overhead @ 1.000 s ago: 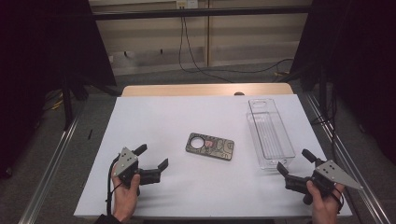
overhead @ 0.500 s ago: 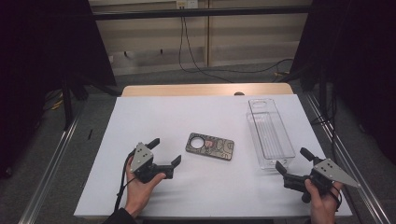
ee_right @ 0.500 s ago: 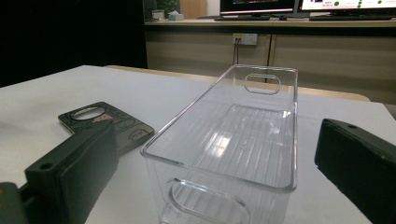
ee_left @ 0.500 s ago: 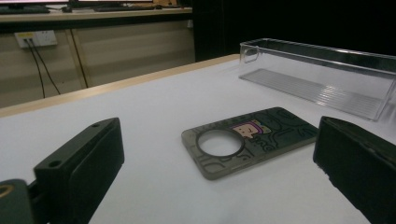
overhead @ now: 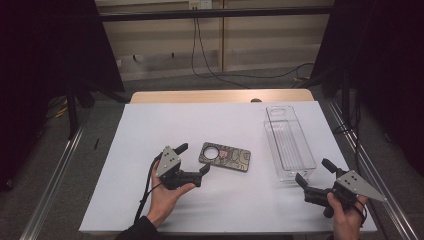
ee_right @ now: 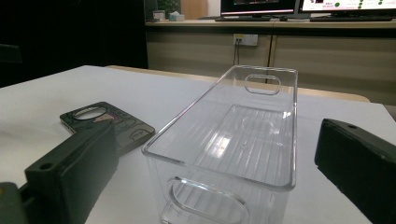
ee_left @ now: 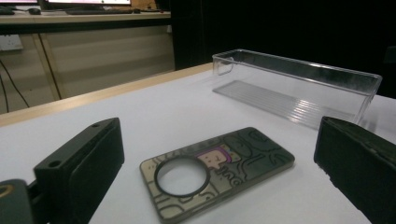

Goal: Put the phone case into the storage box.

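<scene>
A: Patterned dark plastic, that phone case (overhead: pixel 225 157), flat on the white table (overhead: pixel 150 130), ring hole toward the left gripper (overhead: pixel 192 160). Jaws spread wide, nothing between them, tips just beside the case's near end.

B: Best taken across the narrow width, probably. Low approach, 1 jaw down each long edge, then a firm squeeze. Too flat for a grab from above, likely to slide otherwise.

A: Right gripper (overhead: pixel 316 174) spread too, empty, just short of the clear bin (overhead: pixel 290 145), well apart from the case.

B: Worth checking the left gripper view: case (ee_left: pixel 217 170) lying between the 2 jaws, cartoon print and pink patch plain there, a blur from the high view.

A: And the right gripper view: bin (ee_right: pixel 233 135) with handle cut-outs at both ends, ribbed floor, nothing inside. From above, just the layout, case left of bin.
</scene>
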